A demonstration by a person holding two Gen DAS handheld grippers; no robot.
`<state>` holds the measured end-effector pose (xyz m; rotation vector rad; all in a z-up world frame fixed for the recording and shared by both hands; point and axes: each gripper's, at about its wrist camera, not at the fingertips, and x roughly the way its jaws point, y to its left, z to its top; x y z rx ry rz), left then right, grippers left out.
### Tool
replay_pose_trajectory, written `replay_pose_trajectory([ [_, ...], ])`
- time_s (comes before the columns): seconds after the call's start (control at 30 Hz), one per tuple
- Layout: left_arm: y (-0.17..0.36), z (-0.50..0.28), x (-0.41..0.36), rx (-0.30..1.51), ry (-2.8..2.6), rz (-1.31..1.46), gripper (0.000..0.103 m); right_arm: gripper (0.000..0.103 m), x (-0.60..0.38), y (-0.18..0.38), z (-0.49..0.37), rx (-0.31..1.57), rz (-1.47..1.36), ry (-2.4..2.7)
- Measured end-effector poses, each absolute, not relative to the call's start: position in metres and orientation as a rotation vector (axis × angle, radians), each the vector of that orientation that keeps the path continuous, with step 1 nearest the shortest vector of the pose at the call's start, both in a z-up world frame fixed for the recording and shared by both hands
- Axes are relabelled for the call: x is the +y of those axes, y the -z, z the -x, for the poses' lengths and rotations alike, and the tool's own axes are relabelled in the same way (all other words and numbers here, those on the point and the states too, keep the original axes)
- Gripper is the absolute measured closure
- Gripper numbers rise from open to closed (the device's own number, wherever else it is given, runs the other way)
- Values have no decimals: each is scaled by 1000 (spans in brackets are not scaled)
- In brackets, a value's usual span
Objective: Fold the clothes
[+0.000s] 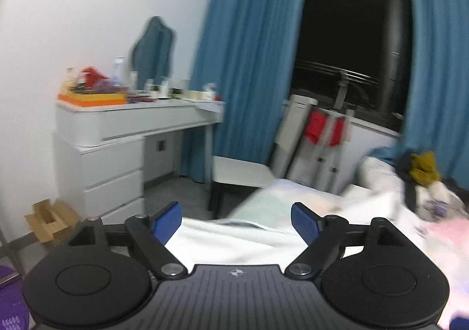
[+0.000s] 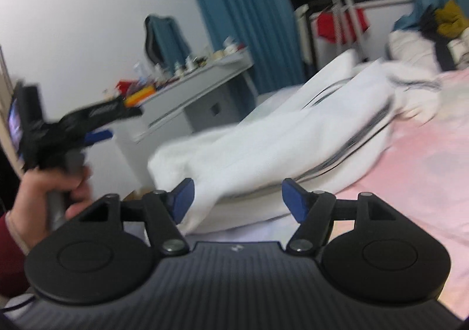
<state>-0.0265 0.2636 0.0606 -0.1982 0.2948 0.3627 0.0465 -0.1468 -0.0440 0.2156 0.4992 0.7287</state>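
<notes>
The white garment (image 2: pixel 281 136) lies spread across the bed (image 2: pixel 433 171), along its left side, with dark thin stripes running down its length and its near end bunched up at the bed's left edge. In the left wrist view the same white cloth (image 1: pixel 234 239) shows just beyond the fingers, and much of that picture is blurred.

The right gripper (image 2: pixel 236 199) is released, its blue fingertips (image 2: pixel 183 198) wide apart, with the near hem of the garment showing between them; I cannot tell whether they touch the cloth. The left gripper (image 1: pixel 236 223) is also released, blue fingertips (image 1: pixel 168 220) spread, nothing between them but the cloth further off. In the right wrist view the left gripper (image 2: pixel 96 133) shows off to the left of the bed's edge, held in the person's left hand (image 2: pixel 48 198), which wears a dark red sleeve.

The pink sheet covers the right part of the bed. Toward the bed's far end sits a pile of clothes (image 1: pixel 422 171), white, dark and mustard yellow pieces heaped together.

Past the bed's left edge stands a low white stool (image 1: pixel 240 171). Left of it is a white desk (image 1: pixel 123 124) with drawers, its top crowded with bottles and an orange box (image 1: pixel 93 99). A cardboard box (image 1: pixel 49 220) lies on the floor by the desk's drawers. A chair back (image 1: pixel 154 45) rises behind the desk against the wall. Blue curtains (image 1: pixel 249 51) hang on both sides of a dark window (image 1: pixel 351 36), and a drying rack (image 1: pixel 325 130) with red items stands below it.
</notes>
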Motion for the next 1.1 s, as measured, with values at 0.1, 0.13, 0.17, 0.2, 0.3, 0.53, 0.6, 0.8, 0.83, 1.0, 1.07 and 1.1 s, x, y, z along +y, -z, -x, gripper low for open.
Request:
replay_pose_trajectory([
  [0.1,-78,47,217,291,-261,169,20,35,-178,26,-41,446,-210,-660],
  [0.13,-83,53,201,286,-228,165,19,35,-189,23,-39,427,-201,-631],
  [0.17,-86,57,186,282,-195,165,19,35,-198,18,-40,410,-190,-604],
  [0.2,-89,60,169,282,-163,168,19,34,-208,14,-41,394,-180,-578],
  [0.3,-94,62,121,311,-72,165,18,27,-238,5,-41,361,-158,-499],
  [0.53,-82,-10,47,391,16,95,16,18,-282,9,-52,336,-119,-382],
  [0.6,-77,-38,31,412,31,73,15,18,-289,16,-58,353,-119,-370],
  [0.8,-45,-179,13,496,28,1,16,18,-309,37,-78,409,-112,-325],
  [0.83,-38,-204,10,507,25,-10,17,18,-311,41,-83,422,-112,-312],
  [1.0,-2,-320,-14,556,28,-5,24,18,-334,68,-109,460,-222,-293],
  [1.07,12,-359,-22,583,18,-6,30,18,-339,81,-121,475,-233,-274],
  [1.1,20,-376,-25,595,10,-12,32,18,-340,88,-129,487,-231,-265],
])
